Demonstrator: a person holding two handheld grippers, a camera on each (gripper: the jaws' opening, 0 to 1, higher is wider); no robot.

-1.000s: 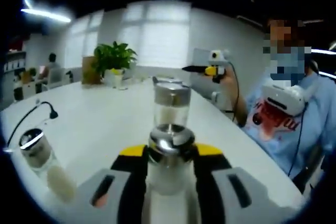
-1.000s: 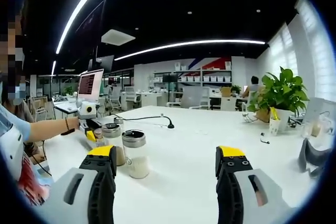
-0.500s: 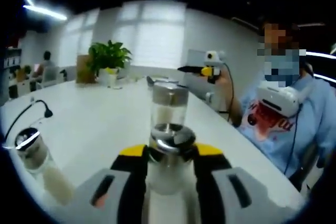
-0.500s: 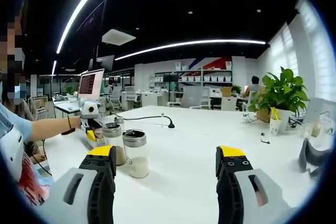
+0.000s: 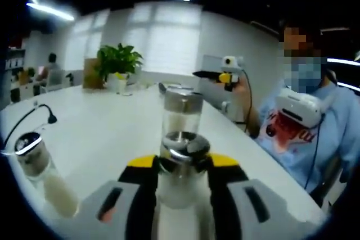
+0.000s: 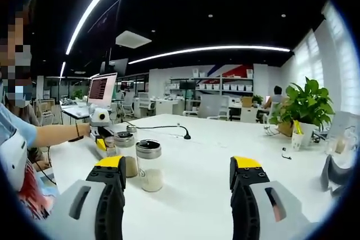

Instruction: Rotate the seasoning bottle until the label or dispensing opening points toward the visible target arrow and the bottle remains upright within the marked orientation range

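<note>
A: Left gripper view first; what's changing?

B: Not much; the left gripper point(image 5: 181, 175) is still clamping the seasoning bottle point(image 5: 180, 164) at lower centre, jaws pressing both sides of the glass; the whole scene is drifting slightly vs half a sec ago, so that's the camera moving w/ the hand; the cap's dark opening looks to be sitting a bit differently, but it's too blurry to call a turn; no arrow or range mark is showing, so I can't judge how near the target heading it is.

A: Contents?

B: Bottle's upright, clear glass, steel cap, pale powder filling the lower part; a second shaker point(image 5: 181, 117) is standing just behind it at centre, also w/ whitish fill; a third jar point(image 5: 38, 170) is leaning at lower left, likely lens warp, white grains inside.

A: Right gripper view?

B: Right gripper point(image 6: 179, 186) is hanging w/ jaws spread wide, nothing between them, over the white table point(image 6: 225, 155); frame's shifting a touch since before, again the camera; at centre left, two jars: the nearer shaker point(image 6: 148, 164) w/ white powder in its bottom third, and beside it the held bottle point(image 6: 125, 155) w/ the other gripper point(image 6: 102, 133) on it.

A: Meaning for the task?

B: Rotation's probably in progress or pausing; I'd say it isn't confirmed done.
</note>
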